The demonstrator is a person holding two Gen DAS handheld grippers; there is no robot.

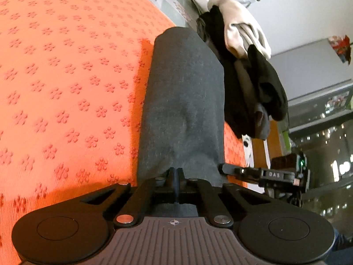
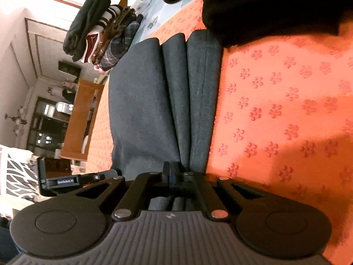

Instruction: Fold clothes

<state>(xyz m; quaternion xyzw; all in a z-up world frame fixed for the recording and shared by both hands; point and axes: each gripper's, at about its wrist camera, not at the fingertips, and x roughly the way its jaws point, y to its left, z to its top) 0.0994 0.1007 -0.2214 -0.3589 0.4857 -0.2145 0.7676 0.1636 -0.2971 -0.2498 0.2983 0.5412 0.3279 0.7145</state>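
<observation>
Folded dark grey knit garment (image 1: pixel 183 101) lies on orange flower-embossed cloth surface (image 1: pixel 66 77). Left gripper (image 1: pixel 175 174) pinched closed on its near edge; right gripper (image 2: pixel 174 172) clamped on its pleated folds (image 2: pixel 176 101). Stack of folded clothes (image 2: pixel 99 33) sits beyond.

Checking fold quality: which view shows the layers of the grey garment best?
The right wrist view: the grey garment shows three separate folded layers side by side on the orange cloth. The left wrist view shows only one smooth grey face, pinched by the left tool.
</observation>
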